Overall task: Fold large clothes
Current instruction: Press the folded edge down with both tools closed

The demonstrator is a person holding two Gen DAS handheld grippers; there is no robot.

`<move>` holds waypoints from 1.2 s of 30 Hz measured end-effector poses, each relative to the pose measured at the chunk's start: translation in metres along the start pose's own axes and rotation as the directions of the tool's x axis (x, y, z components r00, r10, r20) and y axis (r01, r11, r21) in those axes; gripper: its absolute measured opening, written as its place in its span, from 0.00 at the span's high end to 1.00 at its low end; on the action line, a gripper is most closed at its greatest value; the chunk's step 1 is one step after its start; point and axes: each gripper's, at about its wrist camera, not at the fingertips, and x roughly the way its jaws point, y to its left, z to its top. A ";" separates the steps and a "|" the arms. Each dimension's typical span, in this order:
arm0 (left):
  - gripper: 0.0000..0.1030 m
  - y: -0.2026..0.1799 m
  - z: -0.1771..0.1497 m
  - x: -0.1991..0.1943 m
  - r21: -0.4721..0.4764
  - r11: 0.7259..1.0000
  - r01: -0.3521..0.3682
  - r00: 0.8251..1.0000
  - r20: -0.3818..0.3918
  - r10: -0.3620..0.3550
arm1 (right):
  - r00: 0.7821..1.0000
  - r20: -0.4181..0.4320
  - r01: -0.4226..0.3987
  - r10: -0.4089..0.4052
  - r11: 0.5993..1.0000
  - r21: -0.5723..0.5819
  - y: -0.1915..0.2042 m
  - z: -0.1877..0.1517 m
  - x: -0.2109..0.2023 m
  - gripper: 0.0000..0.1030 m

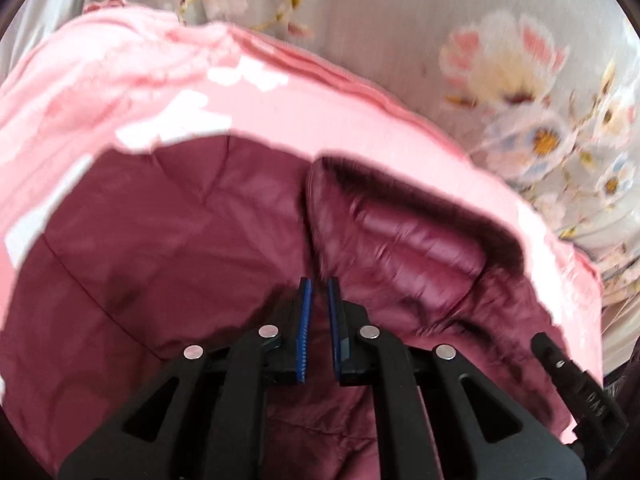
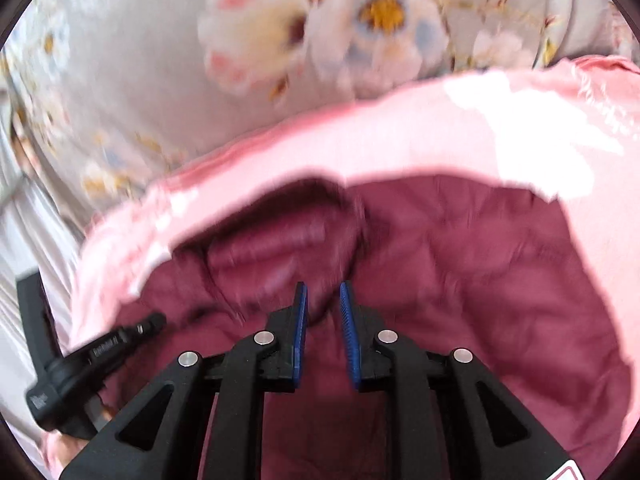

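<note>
Left wrist view: riding just behind the left gripper [image 1: 319,284], tilted down and forward, very close over the maroon jacket [image 1: 160,248] on a pink garment [image 1: 120,80], floral bedsheet [image 1: 400,20] beyond. Right wrist view: same perch behind the right gripper [image 2: 323,290], angled down, equally close, blurred. Shared between both: the jacket's puffy sleeve [image 1: 420,236], the pink border, the flowered sheet. Left gripper's body poking in at the right view's lower left; right gripper's at the left view's lower right.
</note>
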 end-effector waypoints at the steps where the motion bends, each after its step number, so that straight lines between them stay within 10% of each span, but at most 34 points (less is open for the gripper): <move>1: 0.92 -0.002 0.008 -0.006 -0.011 1.000 0.010 1.000 0.017 -0.010 | 1.000 0.008 -0.008 0.008 1.000 0.007 0.002 0.010 0.001 0.82; 16: 0.88 -0.021 0.080 0.048 -0.075 0.996 -0.054 0.998 0.023 0.056 | 0.998 -0.064 0.027 -0.024 0.999 0.043 0.016 0.054 0.096 0.82; 36: 0.88 -0.018 0.033 0.085 0.060 0.980 -0.190 0.980 -0.049 0.193 | 0.972 -0.165 0.148 -0.166 0.982 -0.116 0.014 0.008 0.119 0.93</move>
